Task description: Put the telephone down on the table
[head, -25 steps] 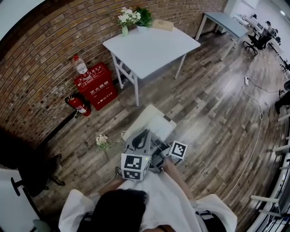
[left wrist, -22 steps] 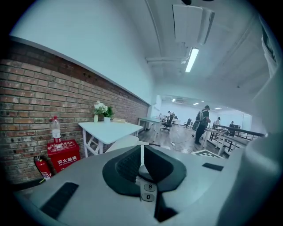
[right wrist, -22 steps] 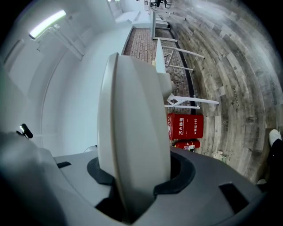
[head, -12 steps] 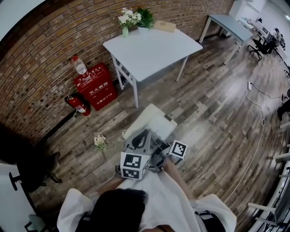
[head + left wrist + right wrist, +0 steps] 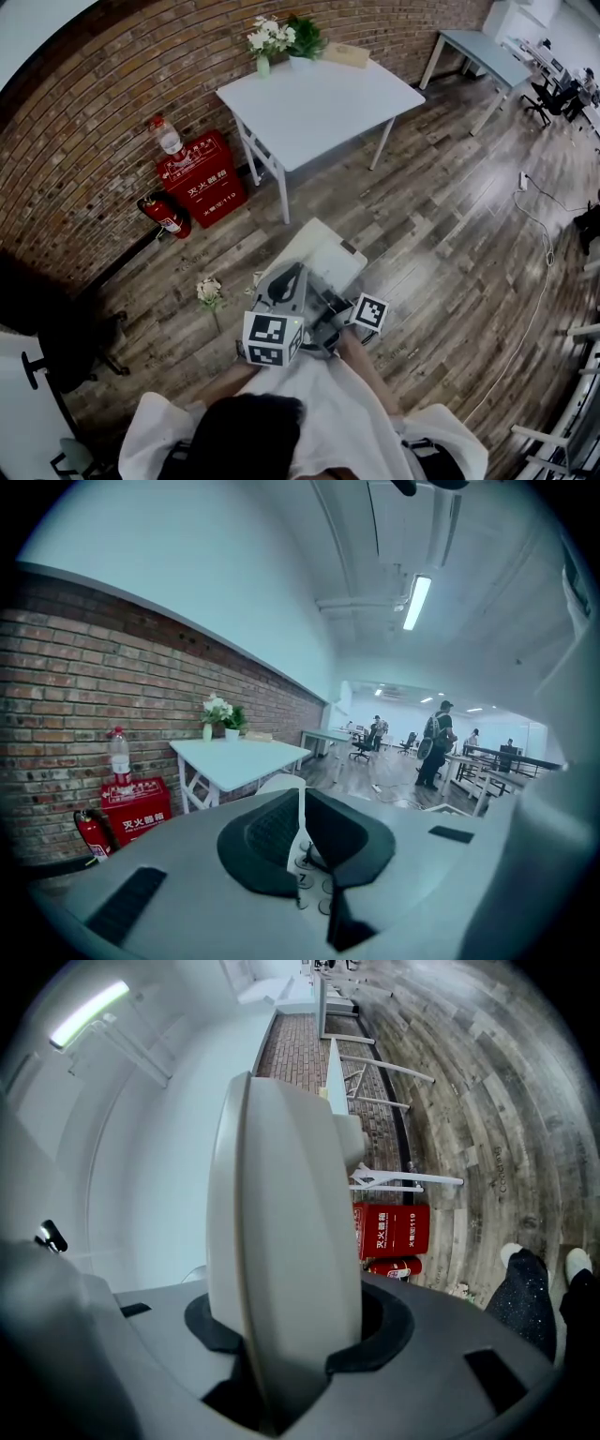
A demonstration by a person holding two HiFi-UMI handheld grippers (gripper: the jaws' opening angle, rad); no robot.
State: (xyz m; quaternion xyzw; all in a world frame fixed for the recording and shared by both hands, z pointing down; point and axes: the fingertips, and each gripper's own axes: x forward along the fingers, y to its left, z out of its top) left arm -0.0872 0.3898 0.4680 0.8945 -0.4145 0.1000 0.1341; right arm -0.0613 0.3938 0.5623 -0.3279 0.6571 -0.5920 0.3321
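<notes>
Gripping from the left, the left gripper (image 5: 302, 853) has its jaws drawn narrow on a thin white edge of the telephone (image 5: 319, 251); round keypad buttons show just behind the pinch. The gripper tilts slightly downward.

The right gripper (image 5: 281, 1335) points level, its jaws set moderately wide and clamped on the thick, rounded cream body of the telephone, which fills the gap between them.

From the head view, the two grippers sit side by side, close in front of the person, marker cubes nearest the body. The telephone juts out on the far side, carried above the wooden floor (image 5: 441, 216). It is not on any surface.

The white table (image 5: 319, 103) stands farther off, well apart from the telephone, against the brick wall (image 5: 94, 112). At its far edge are a vase of white flowers (image 5: 264, 42), a green potted plant (image 5: 302, 39) and a flat brown item (image 5: 342, 53) that I cannot identify.

Left of the table is a red cabinet (image 5: 199, 178) with a bottle (image 5: 169, 136) on top and a fire extinguisher (image 5: 161, 217) on the floor beside it.

A small bunch of flowers (image 5: 210, 292) lies on the floor, near the left of the grippers.

A second table (image 5: 478, 52) stands far right.
</notes>
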